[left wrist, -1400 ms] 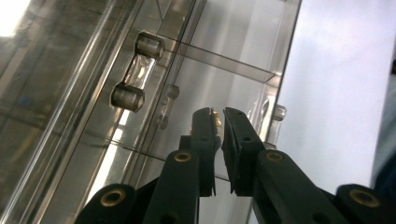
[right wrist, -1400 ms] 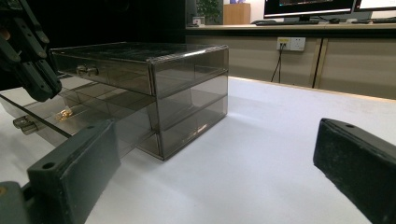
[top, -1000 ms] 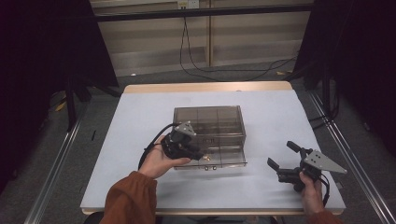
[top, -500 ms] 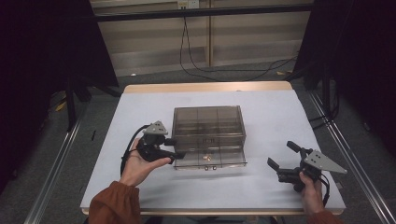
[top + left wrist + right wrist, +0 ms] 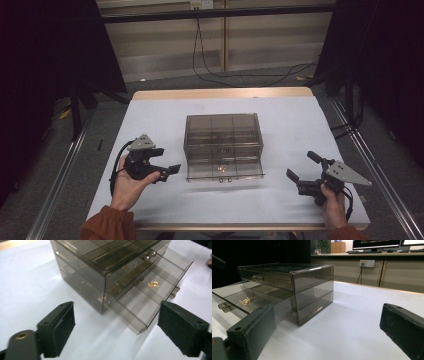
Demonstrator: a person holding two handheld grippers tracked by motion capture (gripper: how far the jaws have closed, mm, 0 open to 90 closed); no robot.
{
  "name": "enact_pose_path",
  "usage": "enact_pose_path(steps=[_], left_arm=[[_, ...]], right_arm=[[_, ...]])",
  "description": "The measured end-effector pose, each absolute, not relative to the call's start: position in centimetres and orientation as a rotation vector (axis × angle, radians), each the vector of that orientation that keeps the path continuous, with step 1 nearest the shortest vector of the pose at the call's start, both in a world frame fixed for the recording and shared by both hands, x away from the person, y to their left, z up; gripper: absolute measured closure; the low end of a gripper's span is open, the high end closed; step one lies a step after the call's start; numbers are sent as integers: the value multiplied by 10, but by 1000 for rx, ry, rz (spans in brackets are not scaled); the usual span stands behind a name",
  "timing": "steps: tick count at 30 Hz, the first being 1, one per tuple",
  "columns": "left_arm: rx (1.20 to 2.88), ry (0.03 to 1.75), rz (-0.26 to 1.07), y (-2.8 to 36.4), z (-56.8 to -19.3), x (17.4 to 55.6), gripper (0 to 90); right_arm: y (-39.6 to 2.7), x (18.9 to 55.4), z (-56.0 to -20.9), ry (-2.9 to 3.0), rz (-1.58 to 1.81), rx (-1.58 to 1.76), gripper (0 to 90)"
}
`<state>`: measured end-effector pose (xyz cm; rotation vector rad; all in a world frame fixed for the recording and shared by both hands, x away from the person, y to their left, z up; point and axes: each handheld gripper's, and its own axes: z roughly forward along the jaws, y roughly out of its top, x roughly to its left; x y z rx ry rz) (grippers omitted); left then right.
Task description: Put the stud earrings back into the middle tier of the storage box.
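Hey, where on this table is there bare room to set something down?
Bare white table lies behind the drawer box, along both its sides, and between it and the right gripper. It is crowded in front, where the open drawer juts out and the left gripper hovers nearby.

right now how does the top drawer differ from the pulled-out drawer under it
The top drawer sits shut, flush with the cabinet front; the lower drawer is pulled far out. The lower drawer holds a small gold item; nothing is discernible in the top drawer. Both are smoky clear plastic with small metal knobs.
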<state>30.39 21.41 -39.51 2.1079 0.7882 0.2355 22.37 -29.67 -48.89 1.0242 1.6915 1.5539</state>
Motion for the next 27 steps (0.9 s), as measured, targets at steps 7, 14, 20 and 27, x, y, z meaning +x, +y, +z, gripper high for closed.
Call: enact_pose_path(steps=[7,14,20,27], left_arm=[[2106,823,277,234,-409,291,91],[2084,896,316,250,-425,285,90],[2036,970,361,267,-438,281,90],[1934,1036,387,277,-450,282,70]], right_arm=[[-297,224,-489,1692,1554,1025,0],[-297,224,-489,1691,1556,1026,0],[-297,224,-489,1691,1557,1026,0],[-297,224,-489,1693,1561,1032,0]])
